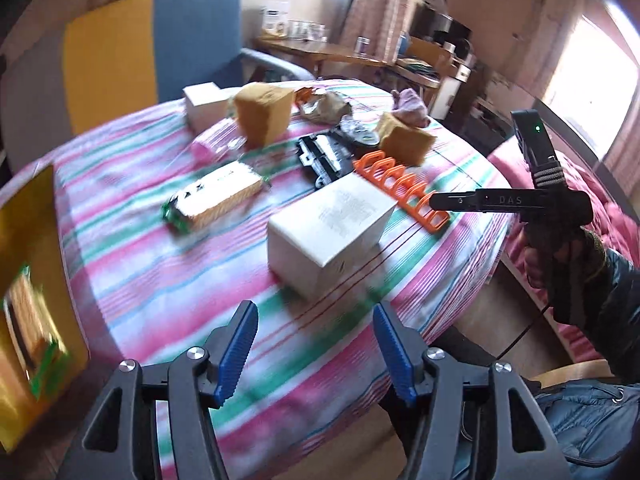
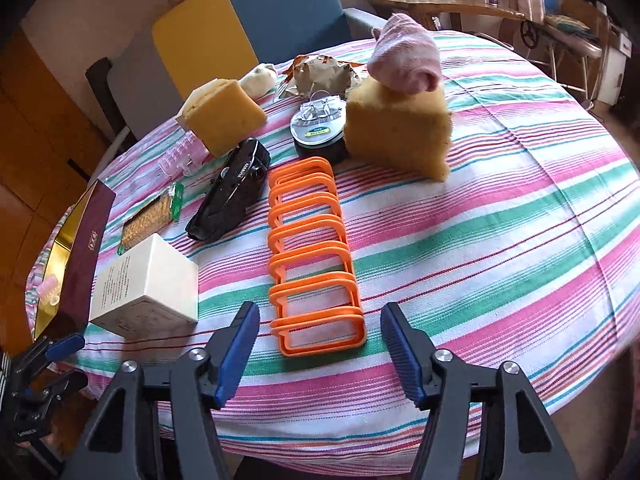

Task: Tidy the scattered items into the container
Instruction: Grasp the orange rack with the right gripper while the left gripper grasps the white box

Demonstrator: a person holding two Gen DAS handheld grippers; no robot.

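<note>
Here both tongs stand apart with nothing between their blue pads: the left tongs (image 1: 316, 350) hover over the near edge of the striped worktop (image 1: 140, 272), and the right tongs (image 2: 320, 354) hang just short of the orange rack (image 2: 310, 248), which lies lengthwise on the cloth. The gold-lined container (image 2: 76, 248) sits at the worktop's left edge, already holding what looks like a biscuit packet (image 1: 34, 340), though blur makes that uncertain, while a white box (image 2: 146, 288), a black camera (image 2: 234, 196) and two yellow sponges (image 2: 400, 128) remain scattered outside it
</note>
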